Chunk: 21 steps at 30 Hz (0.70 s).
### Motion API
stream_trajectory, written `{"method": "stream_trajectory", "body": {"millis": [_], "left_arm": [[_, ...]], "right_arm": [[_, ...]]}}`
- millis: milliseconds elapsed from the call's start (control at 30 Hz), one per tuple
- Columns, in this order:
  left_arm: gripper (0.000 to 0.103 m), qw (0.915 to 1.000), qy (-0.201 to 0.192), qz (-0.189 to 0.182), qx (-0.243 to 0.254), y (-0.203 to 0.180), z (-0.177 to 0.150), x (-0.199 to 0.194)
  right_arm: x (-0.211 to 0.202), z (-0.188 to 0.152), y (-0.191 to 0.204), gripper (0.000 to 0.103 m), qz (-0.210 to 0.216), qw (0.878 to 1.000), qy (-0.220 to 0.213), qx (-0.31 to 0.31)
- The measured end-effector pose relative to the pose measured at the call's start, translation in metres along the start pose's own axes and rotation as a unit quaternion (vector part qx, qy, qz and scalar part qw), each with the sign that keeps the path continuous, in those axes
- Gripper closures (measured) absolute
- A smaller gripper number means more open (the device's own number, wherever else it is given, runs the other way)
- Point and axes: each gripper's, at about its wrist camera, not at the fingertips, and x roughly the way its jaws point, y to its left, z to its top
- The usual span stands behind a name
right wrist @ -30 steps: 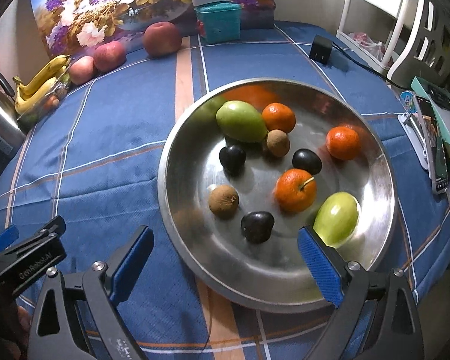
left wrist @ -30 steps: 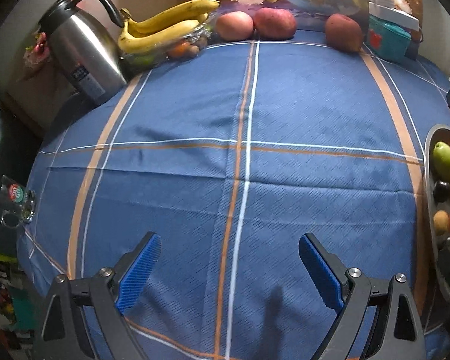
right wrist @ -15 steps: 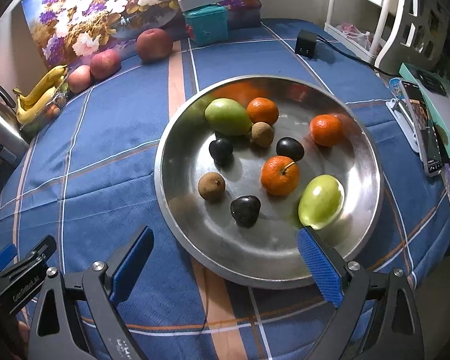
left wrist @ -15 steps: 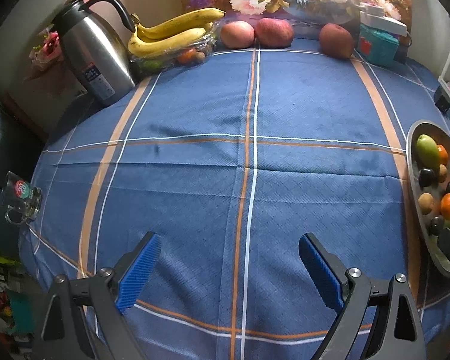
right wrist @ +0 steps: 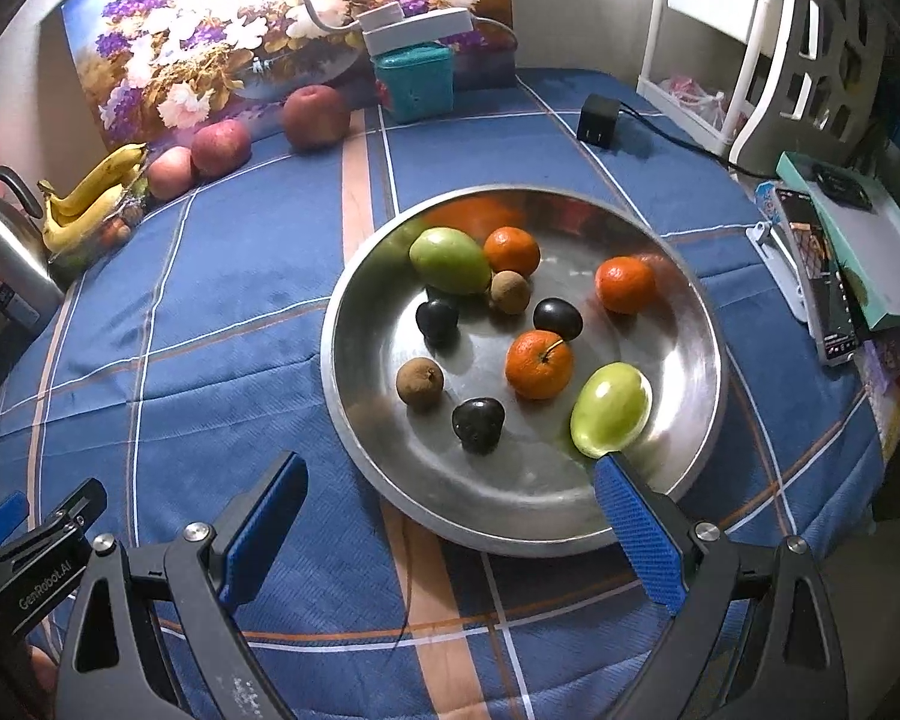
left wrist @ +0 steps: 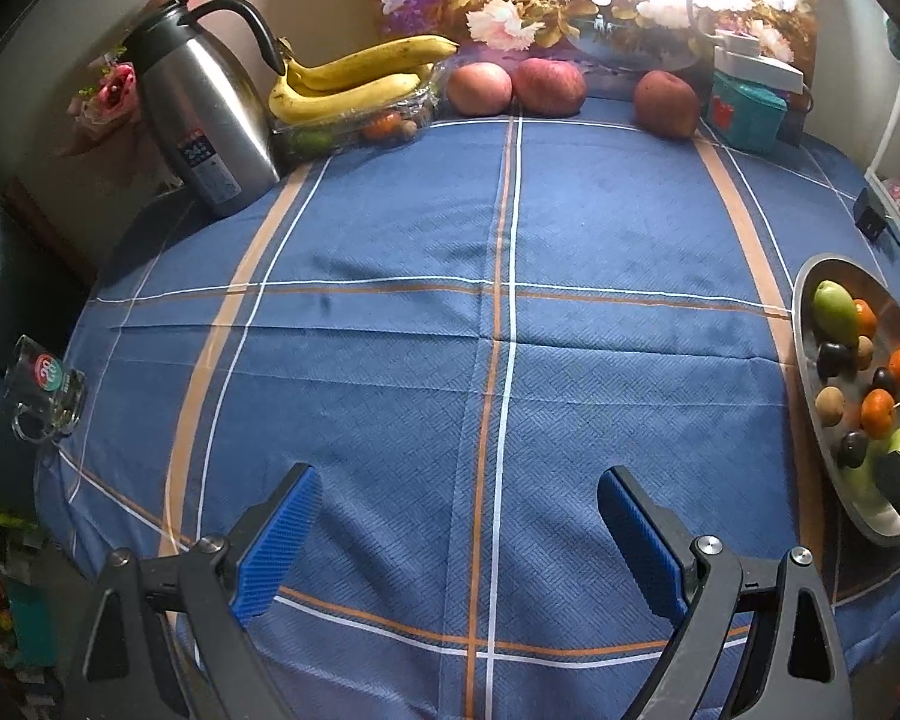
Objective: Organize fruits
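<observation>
At the far left edge of the table a steel thermos jug (left wrist: 201,114) stands beside a bunch of bananas (left wrist: 354,84) lying on a clear tray that also holds a few small fruits. To the right of these, three red apples sit along the back edge of the blue checked tablecloth (left wrist: 390,360): two touching (left wrist: 480,88) (left wrist: 551,87), a third (right wrist: 316,116) a little apart, near a teal box (right wrist: 414,81). None of them is gathered with the rest.

The left gripper (left wrist: 459,531) hangs over bare cloth with its jaws wide apart, holding nothing. Nothing lies between its blue pads (left wrist: 279,540).

Further right, the steel dish (right wrist: 354,420) holds the bulk of the fruit: two green mangoes (right wrist: 450,260) (right wrist: 611,401), three mandarins (right wrist: 513,250) (right wrist: 625,284) (right wrist: 539,363), two brown longan-like fruits (right wrist: 420,382) (right wrist: 510,292) and three dark plum-like ones (right wrist: 437,319) (right wrist: 558,318) (right wrist: 479,417). They lie mixed, not sorted by kind.

The right gripper (right wrist: 447,519) hovers at the near rim of the dish, jaws also spread and empty, its right pad just in front of the nearer mango.

As a judgement, the work looks barely begun or between steps: small fruit is collected in the dish, but the apples and bananas are well apart from it, and no fruit is in hand. What final arrangement is wanted cannot be told from here.
</observation>
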Motion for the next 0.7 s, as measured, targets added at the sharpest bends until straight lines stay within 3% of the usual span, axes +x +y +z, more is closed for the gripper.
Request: {"method": "stream_trajectory", "body": {"millis": [700], "left_arm": [[0.008, 1.0, -0.004, -0.001, 0.005, 0.0006, 0.0014, -0.0031]], "right_arm": [[-0.0008, -0.0002, 0.0055, 0.006, -0.005, 1.0, 0.004, -0.012]]}}
